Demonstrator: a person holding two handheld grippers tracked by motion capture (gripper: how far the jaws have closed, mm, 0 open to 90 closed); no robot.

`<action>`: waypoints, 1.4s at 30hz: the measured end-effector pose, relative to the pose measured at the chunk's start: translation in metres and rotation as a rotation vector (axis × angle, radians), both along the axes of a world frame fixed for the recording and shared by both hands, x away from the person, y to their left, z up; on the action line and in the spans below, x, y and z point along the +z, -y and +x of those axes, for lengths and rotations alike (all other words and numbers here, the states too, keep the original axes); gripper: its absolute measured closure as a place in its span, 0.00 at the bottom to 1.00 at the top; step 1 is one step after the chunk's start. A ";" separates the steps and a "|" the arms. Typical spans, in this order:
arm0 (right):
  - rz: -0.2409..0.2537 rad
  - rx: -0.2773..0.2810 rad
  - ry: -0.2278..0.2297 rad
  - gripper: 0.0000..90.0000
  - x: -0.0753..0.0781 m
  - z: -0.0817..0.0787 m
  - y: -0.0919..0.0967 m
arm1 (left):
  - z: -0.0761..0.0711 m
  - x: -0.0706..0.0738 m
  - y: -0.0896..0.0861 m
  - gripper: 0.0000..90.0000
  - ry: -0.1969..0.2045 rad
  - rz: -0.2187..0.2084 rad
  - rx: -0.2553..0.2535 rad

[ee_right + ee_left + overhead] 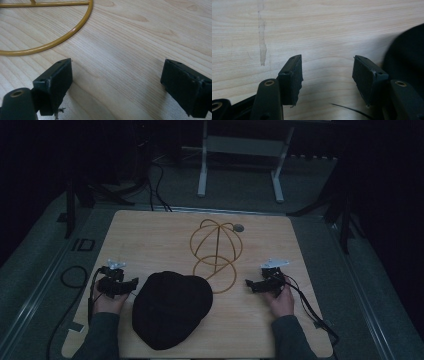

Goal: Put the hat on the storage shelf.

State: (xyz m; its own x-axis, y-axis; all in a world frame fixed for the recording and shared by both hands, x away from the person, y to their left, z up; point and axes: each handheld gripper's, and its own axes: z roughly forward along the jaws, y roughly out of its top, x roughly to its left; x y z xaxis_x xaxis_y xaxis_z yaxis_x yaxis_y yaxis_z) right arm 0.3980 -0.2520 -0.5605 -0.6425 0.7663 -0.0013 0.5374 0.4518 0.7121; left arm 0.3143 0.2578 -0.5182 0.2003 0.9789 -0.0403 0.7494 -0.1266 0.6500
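Observation:
A black cap [171,307] lies on the wooden table [150,235] near the front, between my two hands. Behind it stands a gold wire hat stand [216,251] with a round base ring [62,37]. My left gripper [131,285] rests on the table just left of the cap, jaws apart with only bare wood between them; the cap's black edge [409,62] shows at the right of the left gripper view. My right gripper [250,285] sits right of the stand's base, open wide over bare wood [117,72].
Cables trail from both grippers off the table's sides. A small grey disc [239,227] lies near the table's back edge. A white table frame [240,165] stands on the floor beyond. Dark stands flank the table at both back corners.

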 end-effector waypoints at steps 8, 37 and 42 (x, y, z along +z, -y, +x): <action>0.001 -0.001 0.000 0.11 0.000 0.000 0.000 | -0.009 0.017 0.004 0.48 -0.007 -0.001 -0.041; 0.002 -0.006 -0.001 0.11 0.000 -0.001 0.000 | -0.029 0.073 0.015 0.50 -0.122 -0.019 -0.246; 0.002 -0.006 -0.001 0.11 0.000 -0.001 0.000 | -0.029 0.077 0.018 0.51 -0.163 -0.015 -0.285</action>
State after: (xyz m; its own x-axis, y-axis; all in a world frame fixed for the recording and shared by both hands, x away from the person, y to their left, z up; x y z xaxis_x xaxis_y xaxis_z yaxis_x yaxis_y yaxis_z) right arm 0.3973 -0.2517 -0.5605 -0.6381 0.7700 0.0006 0.5405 0.4474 0.7125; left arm 0.2850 0.2394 -0.4410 0.4555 0.8836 -0.1087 0.7797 -0.3370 0.5277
